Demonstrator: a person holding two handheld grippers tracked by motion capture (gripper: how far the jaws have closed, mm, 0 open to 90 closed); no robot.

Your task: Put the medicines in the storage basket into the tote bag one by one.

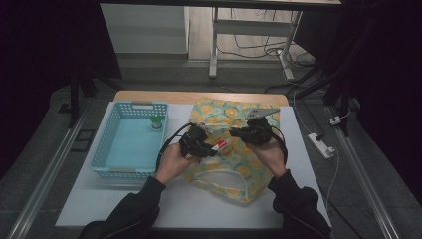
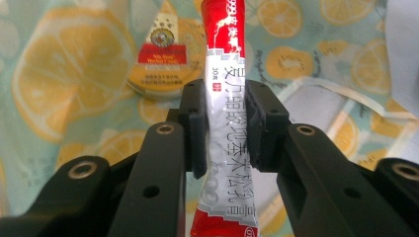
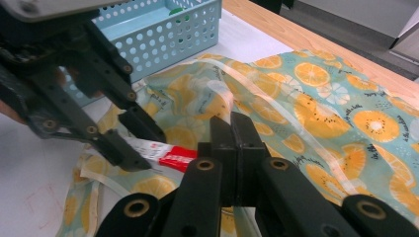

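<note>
Far left on the white tabletop (image 1: 89, 199): the light blue perforated plastic basket (image 1: 110, 149), with a small green-capped bottle (image 1: 157, 122) standing near its far right corner. Basket sits just beside the cloth bag, well left of my hands.

Next, my left gripper (image 1: 208, 145), over the left part of the teal fabric bag printed with orange slices (image 1: 259, 169). Its jaws are clamped on a red-and-white stick sachet with printed lettering (image 2: 225, 113); the pads (image 2: 195, 123) press its white middle from both sides, the red ends sticking out past the jaws at both ends. In the high view the sachet (image 1: 219, 146) pokes out to the right of that gripper, just above the bag. The right gripper view shows the same: sachet (image 3: 168, 154) held between the other gripper's two black jaws, red tip towards my right one.

Beyond the sachet, in the left gripper view, a small round yellow tin with a red label (image 2: 165, 61) lies flat on the bag fabric.

Then my right gripper (image 1: 238, 132), near the left one, over the bag's middle. Its jaws are pressed fully together; a translucent white strap (image 3: 276, 111) of the bag runs down to them, cannot tell if it's pinched. The grey plate sits on top of it.

Far edge: the wooden table rim (image 1: 199, 96).
</note>
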